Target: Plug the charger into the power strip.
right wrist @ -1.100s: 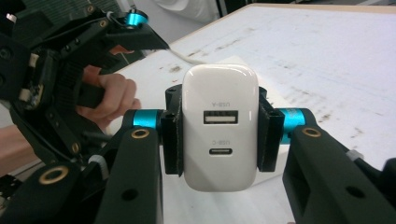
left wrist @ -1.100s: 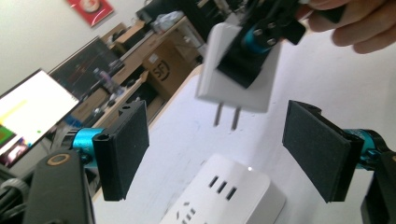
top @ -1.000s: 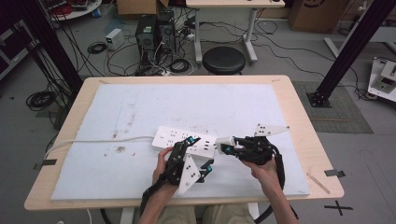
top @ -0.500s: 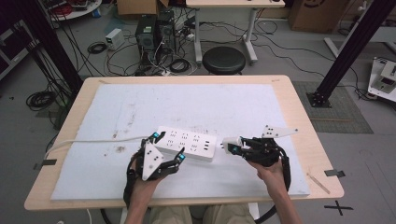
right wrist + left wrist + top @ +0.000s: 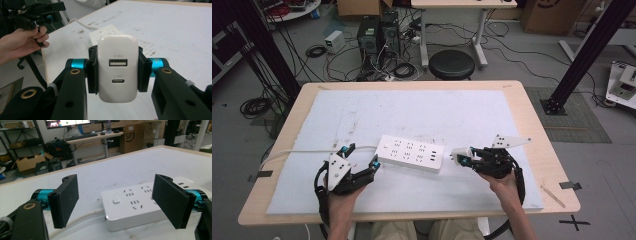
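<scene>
- Right gripper view: right gripper (image 5: 117, 72) fingers (image 5: 91, 72) clamp a white rounded USB charger block (image 5: 117, 71).
- Left gripper (image 5: 359, 159) fingers, just opening wider, hold nothing.
- White rectangular power strip (image 5: 412, 153) lies between them on the white-covered surface (image 5: 422, 110).

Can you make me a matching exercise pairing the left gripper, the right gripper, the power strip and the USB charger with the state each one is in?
Things:
1. left gripper
2. right gripper
3. power strip
4. USB charger

States:
A. lying flat on the table mat
B. clamped between two jaws
C. open, nothing between its jaws
D. shut on a white block

Pairs: 1-C, 2-D, 3-A, 4-B
</scene>
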The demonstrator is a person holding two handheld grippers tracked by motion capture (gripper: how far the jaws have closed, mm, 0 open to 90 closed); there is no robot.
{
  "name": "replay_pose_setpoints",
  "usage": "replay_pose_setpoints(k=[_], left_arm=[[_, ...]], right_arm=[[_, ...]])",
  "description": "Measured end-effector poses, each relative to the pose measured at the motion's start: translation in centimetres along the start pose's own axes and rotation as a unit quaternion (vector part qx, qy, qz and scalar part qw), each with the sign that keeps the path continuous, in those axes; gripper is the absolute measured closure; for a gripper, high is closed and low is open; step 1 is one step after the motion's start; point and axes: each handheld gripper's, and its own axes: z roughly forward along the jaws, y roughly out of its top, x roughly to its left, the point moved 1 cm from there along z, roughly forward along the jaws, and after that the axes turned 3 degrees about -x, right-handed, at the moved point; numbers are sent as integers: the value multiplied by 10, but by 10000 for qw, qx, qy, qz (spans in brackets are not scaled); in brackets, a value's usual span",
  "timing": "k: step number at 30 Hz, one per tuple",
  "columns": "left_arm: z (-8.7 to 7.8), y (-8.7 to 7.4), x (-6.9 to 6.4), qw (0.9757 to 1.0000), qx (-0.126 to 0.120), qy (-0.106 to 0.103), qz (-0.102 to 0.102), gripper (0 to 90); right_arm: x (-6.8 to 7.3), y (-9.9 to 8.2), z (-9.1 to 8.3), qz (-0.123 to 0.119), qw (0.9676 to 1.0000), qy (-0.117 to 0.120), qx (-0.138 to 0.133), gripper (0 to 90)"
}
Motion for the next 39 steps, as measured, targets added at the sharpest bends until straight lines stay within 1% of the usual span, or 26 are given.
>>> replay_pose_setpoints(k=[1,2,3,4,6,7,8,10,14,16,18,20,21,22,24,27,28,31,33,34,35,36,38,39], left_arm=[[-2,-2,4,9999,81,72,-83,215],[-2,-3,5,9998,123,73,-100,215],[-3,-4,7,9998,151,92,-134,215],[-3,-5,8,9996,206,92,-153,215],[-3,-8,10,9994,255,52,-208,215],[-3,-9,10,9993,299,67,-215,215],[-3,-10,11,9991,323,79,-246,215],[-3,-11,13,9991,302,90,-284,215],[-5,-11,17,9991,289,134,-266,215],[-5,-12,18,9990,286,151,-299,215],[-5,-12,20,9989,331,156,-293,215],[-6,-13,21,9988,319,169,-321,215],[-6,-13,22,9988,343,159,-300,215],[-7,-13,22,9988,339,165,-315,215],[-8,-13,22,9988,325,169,-318,215],[-10,-13,23,9989,303,172,-319,215],[-11,-13,23,9989,300,181,-302,215],[-12,-13,25,9988,304,210,-320,215],[-14,-13,26,9987,304,233,-336,215],[-15,-13,26,9987,323,244,-306,215],[-15,-13,26,9987,323,244,-306,215],[-16,-13,27,9986,294,280,-343,215],[-17,-13,28,9986,296,286,-346,215],[-18,-14,28,9985,304,280,-359,215]], right_arm=[[0,1,1,-2,10000,-7,48,630],[-1,3,4,-67,9999,-52,147,630],[-2,4,6,-104,9998,-67,186,630],[-2,5,7,-155,9996,-102,234,630],[-2,6,10,-172,9992,-115,351,630],[-3,7,12,-235,9990,-126,364,630],[-3,8,13,-247,9989,-134,374,630],[-5,9,15,-227,9989,-129,384,630],[-7,10,19,-224,9989,-114,404,630],[-8,11,21,-223,9987,-120,437,630],[-7,12,22,-255,9983,-127,502,630],[-7,14,23,-307,9979,-143,550,630],[-6,15,24,-313,9977,-154,573,630],[-6,17,25,-359,9976,-143,583,630],[-6,18,26,-350,9975,-120,606,630],[-5,25,30,-434,9966,-94,699,630],[-5,26,31,-489,9964,-96,691,630],[-5,30,34,-513,9959,-89,741,630],[-5,33,36,-531,9951,-72,827,630],[-7,36,38,-617,9945,-49,844,630],[-7,36,38,-617,9945,-49,844,630],[-7,38,39,-613,9940,-48,900,630],[-8,48,46,-760,9907,-59,1123,630],[-8,51,47,-769,9901,-70,1170,630]])
